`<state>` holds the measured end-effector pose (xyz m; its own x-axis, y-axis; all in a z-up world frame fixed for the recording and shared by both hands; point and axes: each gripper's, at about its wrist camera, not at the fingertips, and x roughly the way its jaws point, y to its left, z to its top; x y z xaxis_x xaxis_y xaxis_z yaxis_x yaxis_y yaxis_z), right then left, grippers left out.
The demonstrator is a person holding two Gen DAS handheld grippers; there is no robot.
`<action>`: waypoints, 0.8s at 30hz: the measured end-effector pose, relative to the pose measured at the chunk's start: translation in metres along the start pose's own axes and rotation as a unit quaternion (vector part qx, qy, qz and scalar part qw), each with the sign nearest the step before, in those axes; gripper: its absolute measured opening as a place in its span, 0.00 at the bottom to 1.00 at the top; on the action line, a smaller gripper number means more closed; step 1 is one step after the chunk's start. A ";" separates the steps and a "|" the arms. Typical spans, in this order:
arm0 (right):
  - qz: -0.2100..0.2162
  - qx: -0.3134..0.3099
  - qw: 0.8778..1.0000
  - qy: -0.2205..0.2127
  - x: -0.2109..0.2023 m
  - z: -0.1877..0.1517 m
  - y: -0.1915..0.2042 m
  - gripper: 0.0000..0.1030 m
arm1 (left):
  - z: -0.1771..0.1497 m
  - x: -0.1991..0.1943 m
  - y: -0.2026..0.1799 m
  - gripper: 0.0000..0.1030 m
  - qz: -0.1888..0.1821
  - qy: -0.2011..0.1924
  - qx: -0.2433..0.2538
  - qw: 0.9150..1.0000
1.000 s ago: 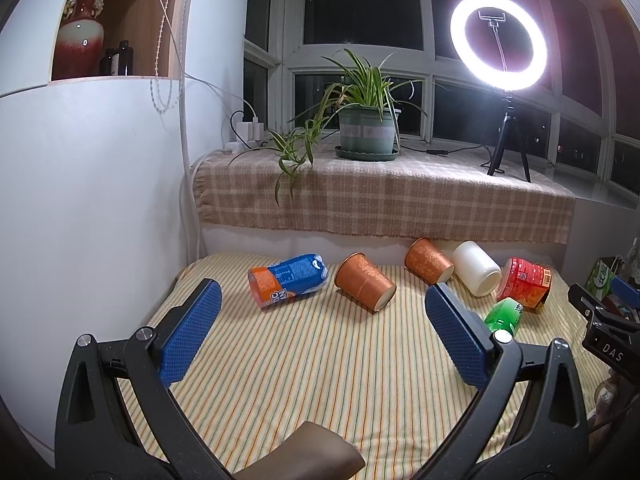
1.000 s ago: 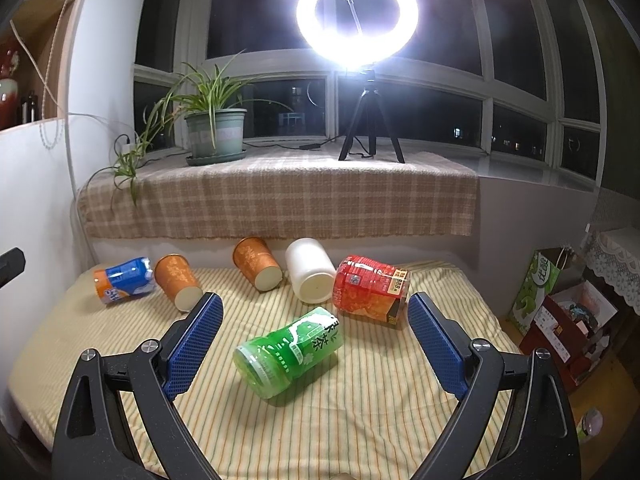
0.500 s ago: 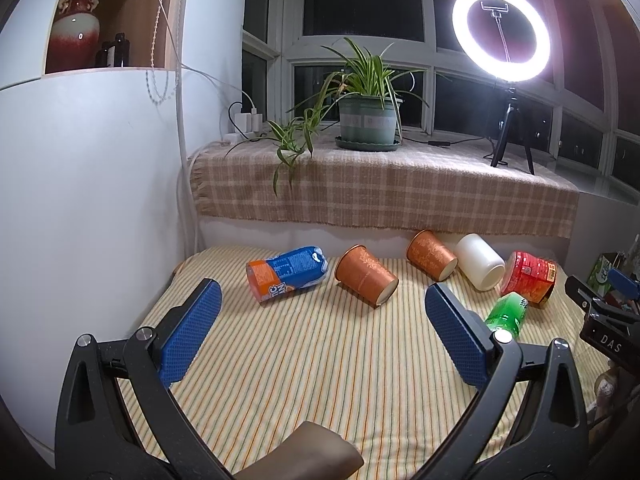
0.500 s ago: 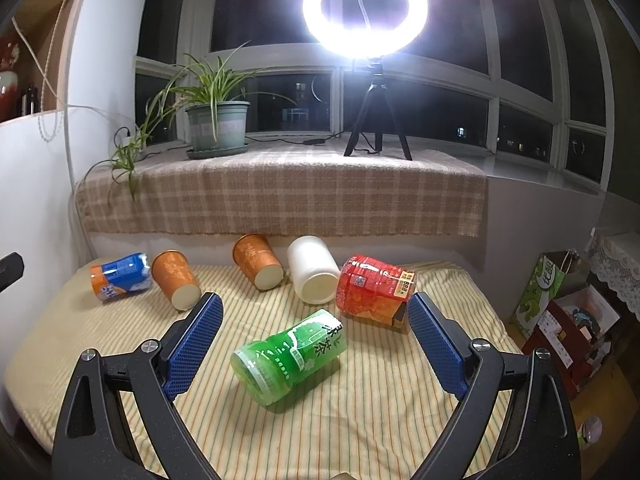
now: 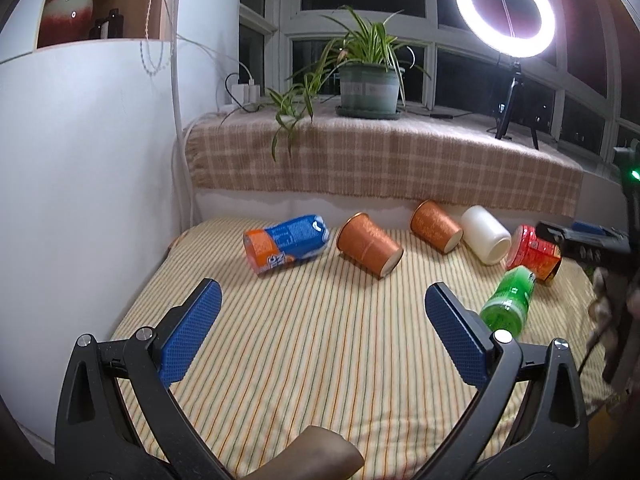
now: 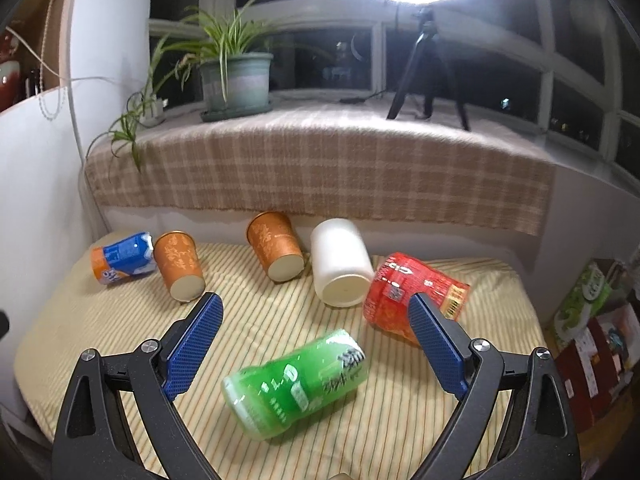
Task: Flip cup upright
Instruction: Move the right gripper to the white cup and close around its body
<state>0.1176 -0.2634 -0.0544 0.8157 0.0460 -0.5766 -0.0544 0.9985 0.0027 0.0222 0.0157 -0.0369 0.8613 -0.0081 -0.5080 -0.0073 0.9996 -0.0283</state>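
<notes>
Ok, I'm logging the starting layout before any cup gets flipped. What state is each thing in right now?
blue-and-orange can: on its side
left copper cup: on its side
right copper cup: on its side
white cup: on its side
red cup: on its side
green cup: on its side, in front of the right gripper
left gripper: jaws open, empty
right gripper: jaws open, empty
ring light: on
</notes>
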 end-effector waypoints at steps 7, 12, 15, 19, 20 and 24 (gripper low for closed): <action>0.047 -0.002 0.997 0.065 0.050 0.024 -0.014 0.90 | -0.006 0.008 0.011 1.00 0.011 0.015 -0.006 1.000; 0.075 -0.003 0.991 0.113 0.085 0.039 -0.023 0.88 | -0.010 0.010 0.016 1.00 0.017 0.024 -0.010 1.000; 0.078 -0.001 0.987 0.140 0.108 0.048 -0.028 0.82 | -0.013 0.011 0.019 1.00 0.021 0.030 -0.009 0.999; 0.077 -0.010 0.983 0.167 0.133 0.058 -0.031 0.81 | -0.016 0.013 0.021 1.00 0.026 0.036 -0.010 0.999; 0.076 -0.008 0.982 0.174 0.140 0.061 -0.033 0.81 | -0.015 0.013 0.022 1.00 0.027 0.037 -0.011 0.999; 0.081 0.008 0.976 0.202 0.162 0.068 -0.039 0.72 | -0.016 0.014 0.024 1.00 0.032 0.038 -0.012 0.999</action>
<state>0.2906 -0.2925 -0.0925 0.5040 0.1904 -0.8425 -0.1514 0.9798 0.1309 0.0262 0.0389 -0.0587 0.8175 0.0536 -0.5734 -0.0743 0.9972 -0.0127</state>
